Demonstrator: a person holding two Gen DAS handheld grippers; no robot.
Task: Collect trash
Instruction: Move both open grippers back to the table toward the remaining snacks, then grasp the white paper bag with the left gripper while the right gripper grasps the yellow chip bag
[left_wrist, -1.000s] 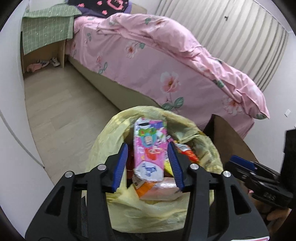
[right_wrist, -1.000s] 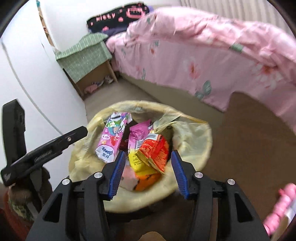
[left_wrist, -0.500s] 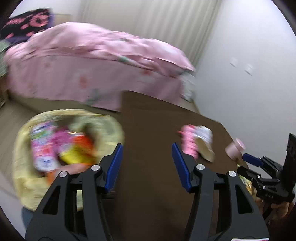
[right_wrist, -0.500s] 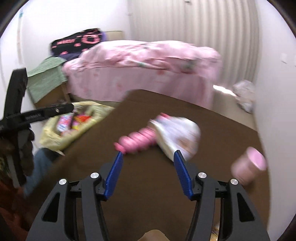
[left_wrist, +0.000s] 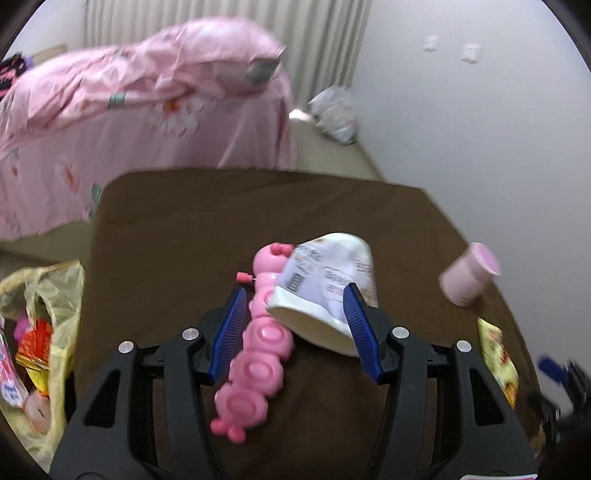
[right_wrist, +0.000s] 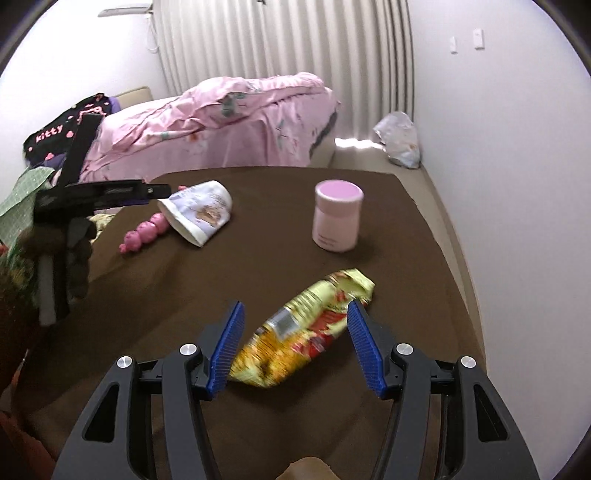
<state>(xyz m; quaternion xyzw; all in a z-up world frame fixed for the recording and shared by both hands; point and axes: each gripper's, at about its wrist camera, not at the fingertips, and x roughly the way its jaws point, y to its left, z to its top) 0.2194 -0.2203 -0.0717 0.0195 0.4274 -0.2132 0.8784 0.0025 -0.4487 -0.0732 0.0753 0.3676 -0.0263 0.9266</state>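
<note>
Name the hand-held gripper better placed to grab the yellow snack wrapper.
Right. The right hand-held gripper already straddles the yellow snack wrapper, jaws open. The left hand-held gripper frames the white cup instead.

On the table (right_wrist: 388, 369): snack wrapper (right_wrist: 306, 328) nearest; jar (right_wrist: 337, 216) upright behind it; tipped cup (right_wrist: 197, 210) to the left, overlapping the caterpillar toy (right_wrist: 144, 232). Trash bag (left_wrist: 37, 332) off the table's left edge. Bed (right_wrist: 221, 125) behind the table; crumpled bag (right_wrist: 399, 140) on the floor beside the bed.
</note>
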